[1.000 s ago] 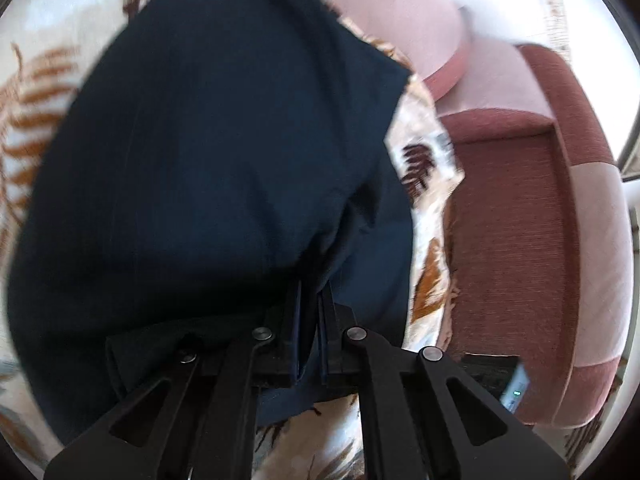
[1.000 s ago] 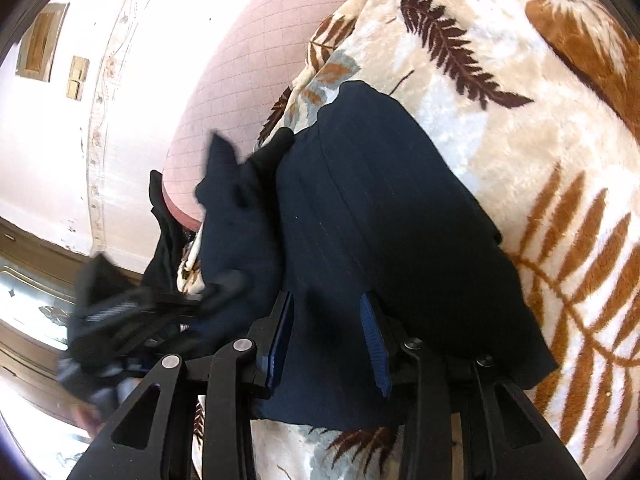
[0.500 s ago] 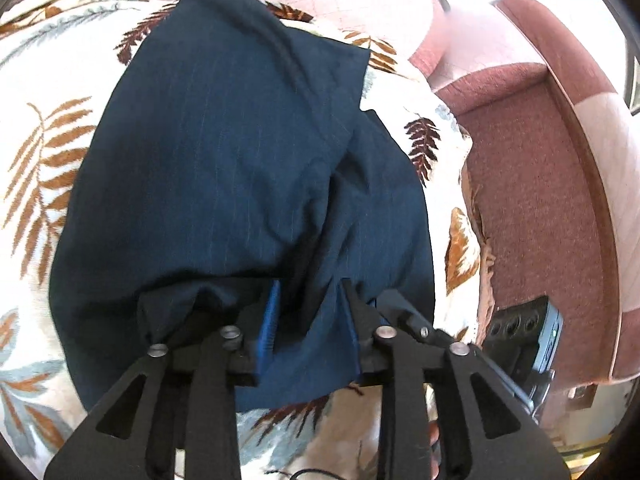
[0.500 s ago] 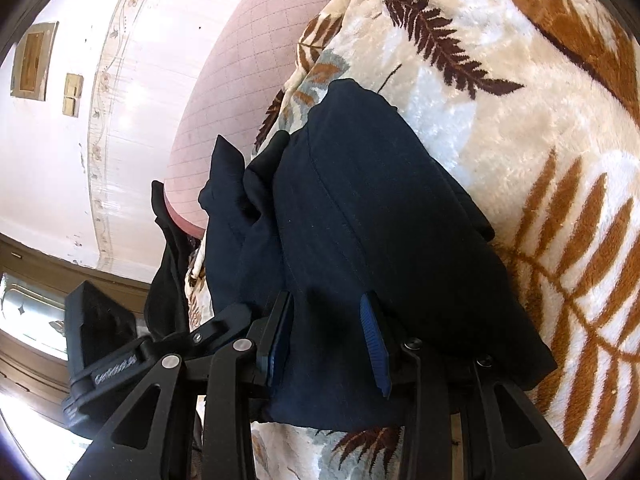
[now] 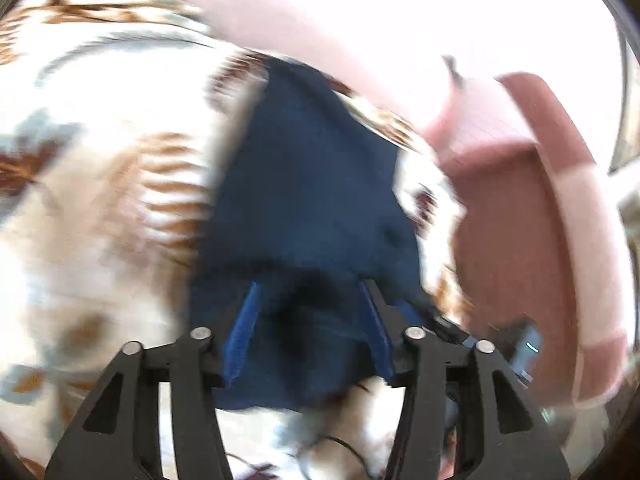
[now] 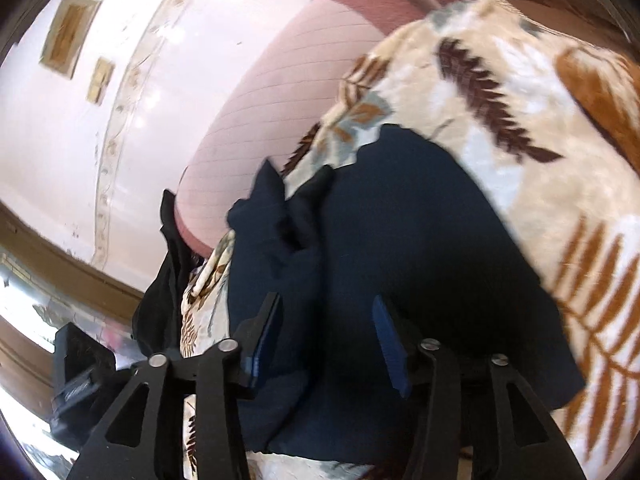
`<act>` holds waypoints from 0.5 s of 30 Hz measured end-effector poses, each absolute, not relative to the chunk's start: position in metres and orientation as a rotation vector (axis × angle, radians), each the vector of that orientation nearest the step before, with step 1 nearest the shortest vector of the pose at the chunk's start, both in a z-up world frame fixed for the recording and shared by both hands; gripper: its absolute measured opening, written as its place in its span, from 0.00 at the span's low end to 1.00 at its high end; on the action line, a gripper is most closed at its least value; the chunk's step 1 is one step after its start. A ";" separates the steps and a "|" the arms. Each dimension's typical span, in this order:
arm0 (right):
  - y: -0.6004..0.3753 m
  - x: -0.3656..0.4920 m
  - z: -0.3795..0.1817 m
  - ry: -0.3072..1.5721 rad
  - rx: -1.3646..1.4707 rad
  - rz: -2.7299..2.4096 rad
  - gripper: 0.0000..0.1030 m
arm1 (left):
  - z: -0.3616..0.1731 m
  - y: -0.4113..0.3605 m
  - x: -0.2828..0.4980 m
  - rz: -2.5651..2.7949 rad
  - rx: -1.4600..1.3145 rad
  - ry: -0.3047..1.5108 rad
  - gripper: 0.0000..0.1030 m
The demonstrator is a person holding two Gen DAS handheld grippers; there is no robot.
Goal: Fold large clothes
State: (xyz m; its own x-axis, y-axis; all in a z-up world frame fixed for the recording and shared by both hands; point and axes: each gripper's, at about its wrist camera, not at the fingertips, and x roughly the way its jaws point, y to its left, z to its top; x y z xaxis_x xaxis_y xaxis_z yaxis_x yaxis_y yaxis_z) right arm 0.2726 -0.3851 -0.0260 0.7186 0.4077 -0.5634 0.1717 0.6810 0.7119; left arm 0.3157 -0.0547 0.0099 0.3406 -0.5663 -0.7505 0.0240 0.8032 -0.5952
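A dark navy garment (image 5: 312, 184) lies folded on a cream blanket with brown fern leaves (image 5: 100, 200). The left wrist view is blurred by motion. My left gripper (image 5: 308, 296) is open, its blue-padded fingers spread over the garment's near edge, holding nothing. In the right wrist view the same garment (image 6: 400, 232) lies in a bunched stack on the blanket (image 6: 540, 100). My right gripper (image 6: 326, 312) is open above the garment's near part, empty.
A pink and red-brown sofa arm (image 5: 540, 200) curves at the right. A pink cushion (image 6: 280, 100) lies behind the blanket. A black cloth (image 6: 168, 272) hangs off the edge at the left. A black device (image 6: 80, 380) sits low left.
My left gripper let go of the garment fold, opened wide and swung quickly, blurring the view. My right gripper stayed open and drew back slightly.
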 end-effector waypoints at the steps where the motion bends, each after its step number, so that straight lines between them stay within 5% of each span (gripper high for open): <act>1: -0.379 0.275 -0.025 0.774 0.821 0.159 0.50 | 0.001 -0.044 0.319 -0.355 -0.535 1.183 0.50; 3: -0.367 0.281 -0.024 0.770 0.798 0.170 0.56 | -0.023 -0.035 0.325 -0.313 -0.555 1.236 0.50; 4: -0.360 0.285 -0.026 0.783 0.775 0.161 0.68 | -0.033 -0.034 0.326 -0.307 -0.563 1.267 0.50; 9: -0.328 0.298 -0.037 0.830 0.691 0.200 0.67 | -0.067 -0.044 0.319 -0.331 -0.560 1.330 0.51; 11: -0.316 0.297 -0.035 0.811 0.559 0.146 0.16 | -0.065 -0.046 0.317 -0.331 -0.542 1.318 0.51; 12: -0.317 0.297 -0.035 0.813 0.539 0.140 0.05 | -0.062 -0.045 0.316 -0.326 -0.536 1.316 0.51; 15: -0.337 0.285 -0.017 0.699 0.621 0.192 0.04 | -0.051 -0.047 0.313 -0.311 -0.532 1.288 0.51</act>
